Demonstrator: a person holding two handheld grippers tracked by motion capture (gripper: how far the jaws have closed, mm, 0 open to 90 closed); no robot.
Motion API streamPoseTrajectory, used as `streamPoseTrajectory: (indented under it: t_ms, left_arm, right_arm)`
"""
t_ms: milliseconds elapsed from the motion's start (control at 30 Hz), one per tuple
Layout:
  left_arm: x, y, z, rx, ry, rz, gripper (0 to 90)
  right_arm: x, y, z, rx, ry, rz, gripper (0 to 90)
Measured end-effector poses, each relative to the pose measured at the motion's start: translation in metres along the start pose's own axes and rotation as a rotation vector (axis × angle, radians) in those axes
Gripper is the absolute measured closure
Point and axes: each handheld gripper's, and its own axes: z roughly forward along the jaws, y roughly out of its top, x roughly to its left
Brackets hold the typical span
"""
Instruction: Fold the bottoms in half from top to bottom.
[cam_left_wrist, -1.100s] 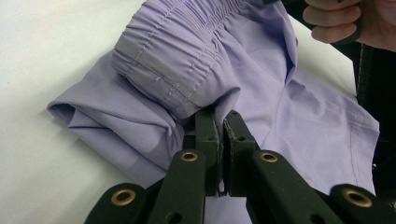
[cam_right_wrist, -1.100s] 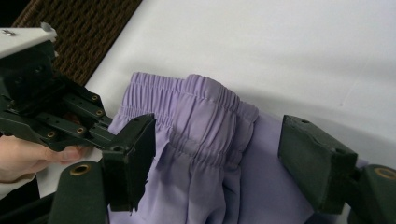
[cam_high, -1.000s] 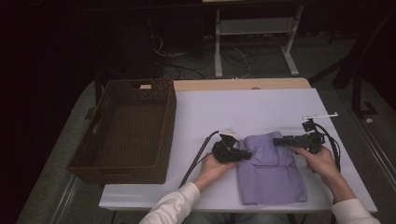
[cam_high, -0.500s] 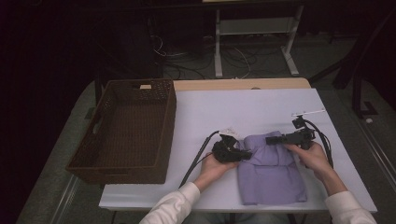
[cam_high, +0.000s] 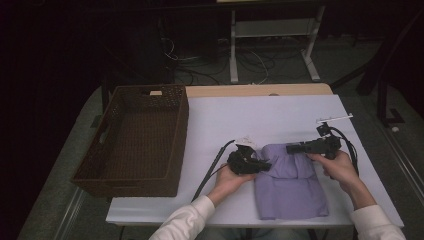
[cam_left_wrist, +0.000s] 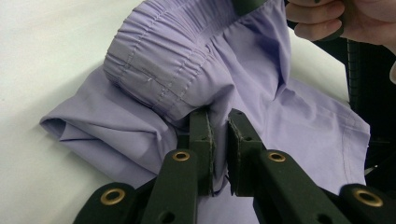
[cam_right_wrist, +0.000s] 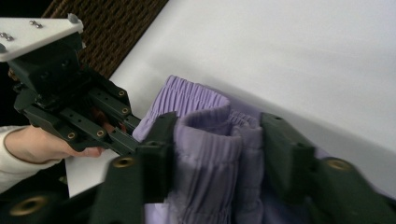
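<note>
A folded purple garment (cam_high: 292, 187) with an elastic waistband (cam_right_wrist: 205, 135) lies on the white table (cam_high: 270, 120) near its front edge. My left gripper (cam_high: 266, 164) sits at the garment's upper left corner. In the left gripper view, the left gripper (cam_left_wrist: 219, 140) is shut on a fold of the purple cloth (cam_left_wrist: 187, 79) just under the waistband. My right gripper (cam_high: 291, 148) reaches in from the right over the garment's top edge. Its jaws stand open on either side of the bunched waistband, as the right gripper (cam_right_wrist: 219, 149) shows in its own view.
A dark brown wicker basket (cam_high: 131, 141) stands on the left part of the table, close to the left hand. Black cables (cam_high: 212, 172) trail from both grippers across the table. Beyond the far edge are a dark floor and a white stand (cam_high: 272, 35).
The right gripper has moved left from the garment's right side to its top edge, and the waistband has come between its jaws. The left gripper has stayed in place.
</note>
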Motion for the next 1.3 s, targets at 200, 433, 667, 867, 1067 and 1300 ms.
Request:
streamPoseTrajectory:
  t_ms: [200,433,667,867,1067,1300]
  left_arm:
    - [-0.001,-0.001,0.001,0.001,-0.005,0.005,81.0]
    - [-0.001,-0.001,0.000,-0.009,-0.009,0.007,78.6]
    - [-0.002,0.004,-0.009,-0.052,-0.004,-0.001,69.4]
    - [-0.001,0.008,-0.021,-0.099,0.004,-0.027,61.2]
    - [0.001,0.012,-0.033,-0.148,0.026,-0.046,51.6]
    - [0.002,0.016,-0.043,-0.180,0.034,-0.052,48.4]
  right_arm:
    - [0.000,-0.001,-0.001,0.005,-0.039,-0.015,73.0]
    - [-0.002,-0.001,-0.007,-0.010,-0.038,-0.032,78.2]
    - [-0.004,0.000,-0.017,-0.059,-0.027,-0.068,78.4]
    - [-0.003,-0.003,-0.019,-0.066,-0.016,-0.094,78.3]
    - [0.008,-0.014,-0.024,-0.091,0.006,-0.131,77.9]
    - [0.020,-0.032,-0.033,-0.106,0.035,-0.164,76.8]
